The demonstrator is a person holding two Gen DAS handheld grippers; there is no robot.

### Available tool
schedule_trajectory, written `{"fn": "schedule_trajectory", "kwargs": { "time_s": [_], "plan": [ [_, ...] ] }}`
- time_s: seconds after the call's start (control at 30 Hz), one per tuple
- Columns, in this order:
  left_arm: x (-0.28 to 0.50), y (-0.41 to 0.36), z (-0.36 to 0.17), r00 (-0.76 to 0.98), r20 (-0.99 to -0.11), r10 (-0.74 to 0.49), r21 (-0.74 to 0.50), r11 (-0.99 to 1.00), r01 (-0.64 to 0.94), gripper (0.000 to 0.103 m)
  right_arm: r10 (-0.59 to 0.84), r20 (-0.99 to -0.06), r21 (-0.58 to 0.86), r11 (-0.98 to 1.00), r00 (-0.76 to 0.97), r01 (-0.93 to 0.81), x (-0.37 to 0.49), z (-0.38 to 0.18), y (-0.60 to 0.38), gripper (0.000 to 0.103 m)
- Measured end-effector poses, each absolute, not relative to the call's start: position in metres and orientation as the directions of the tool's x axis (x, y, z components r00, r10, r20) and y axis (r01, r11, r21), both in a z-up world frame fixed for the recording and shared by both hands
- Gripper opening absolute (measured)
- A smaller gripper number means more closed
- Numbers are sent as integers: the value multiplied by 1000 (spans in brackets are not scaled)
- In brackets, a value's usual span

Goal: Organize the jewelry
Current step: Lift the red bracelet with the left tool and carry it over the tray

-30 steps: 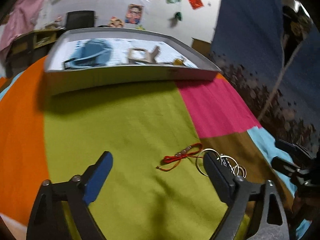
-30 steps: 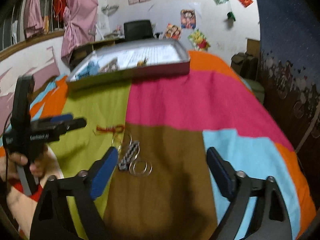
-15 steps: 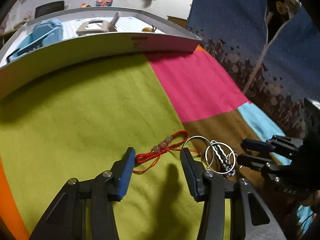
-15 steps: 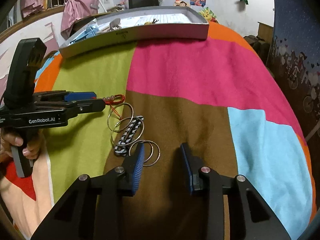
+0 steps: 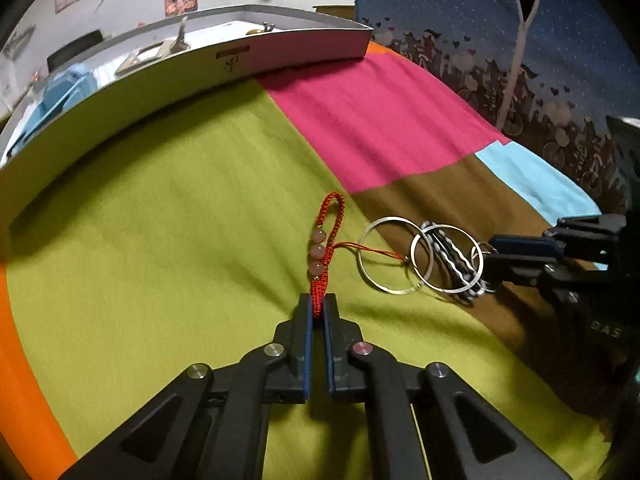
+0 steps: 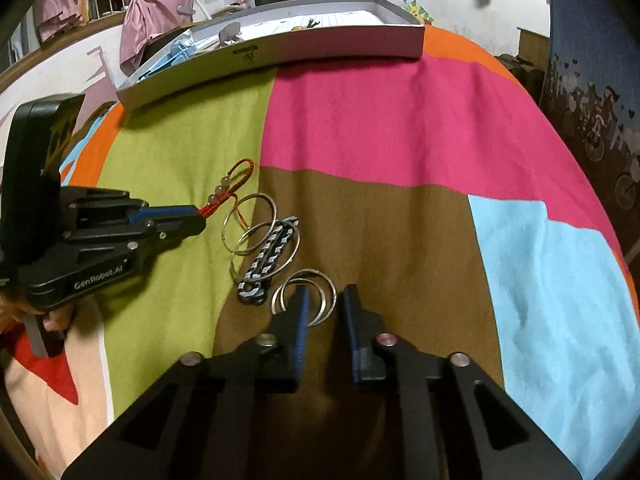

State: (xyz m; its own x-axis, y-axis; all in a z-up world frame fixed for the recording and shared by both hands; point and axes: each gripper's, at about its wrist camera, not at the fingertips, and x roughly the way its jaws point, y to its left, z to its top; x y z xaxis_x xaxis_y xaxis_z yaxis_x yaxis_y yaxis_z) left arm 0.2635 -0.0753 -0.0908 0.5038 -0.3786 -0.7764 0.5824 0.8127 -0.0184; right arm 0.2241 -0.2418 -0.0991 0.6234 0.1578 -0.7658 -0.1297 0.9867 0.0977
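So we've got the left gripper [image 5: 318,308] pinched down on the near end of the red braided cord bracelet [image 5: 325,240], the one with three pinkish beads strung along it. The rest of the bracelet trails away from the jaws across the lime-green patch of the patchwork blanket [image 5: 160,240], loop end farthest out, with a thin loose tail running over to the big silver bangles [image 5: 394,256].

That cord is about as light and floppy as it gets, so it'll just dangle once we lift. Grabbing the braid itself looks like the right call to us; the beads are round and would probably squirt out of flat pads. Only worry is that loose tail, which lies across the nearest bangle and might drag it along.

Right gripper [image 6: 326,308] is a different story: jaws partly closed but with a clear gap, straddling one side of the small silver rings [image 6: 304,296] on the brown patch. Not gripping yet as far as we can tell. Thin, hard metal hoops lying flat on soft fabric are slippery, so we'd nip across the wire rim rather than try to scoop.

The black-and-white patterned band [image 6: 268,260] sits tangled through the bangles between the two grippers. The grey tray [image 6: 320,44] where this stuff presumably goes is well away at the far edge of the blanket.
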Motion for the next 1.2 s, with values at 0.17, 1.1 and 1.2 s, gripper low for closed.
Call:
{"fn": "schedule_trajectory", "kwargs": {
  "time_s": [0.17,1.1,1.2],
  "plan": [
    [251,-59,-92,458,-789,-409,-133,841,524,5,197,-759,136,980,620,-145,214,-99,-241,4],
    [173,-46,-66,378,-754,-537,-441,841,314,5,263,-626,241,961,734,-139,170,-69,-270,4],
    [171,-43,-50,460,-728,-509,-401,860,316,5,270,-611,252,958,744,-140,171,-64,-270,4]
  ]
}}
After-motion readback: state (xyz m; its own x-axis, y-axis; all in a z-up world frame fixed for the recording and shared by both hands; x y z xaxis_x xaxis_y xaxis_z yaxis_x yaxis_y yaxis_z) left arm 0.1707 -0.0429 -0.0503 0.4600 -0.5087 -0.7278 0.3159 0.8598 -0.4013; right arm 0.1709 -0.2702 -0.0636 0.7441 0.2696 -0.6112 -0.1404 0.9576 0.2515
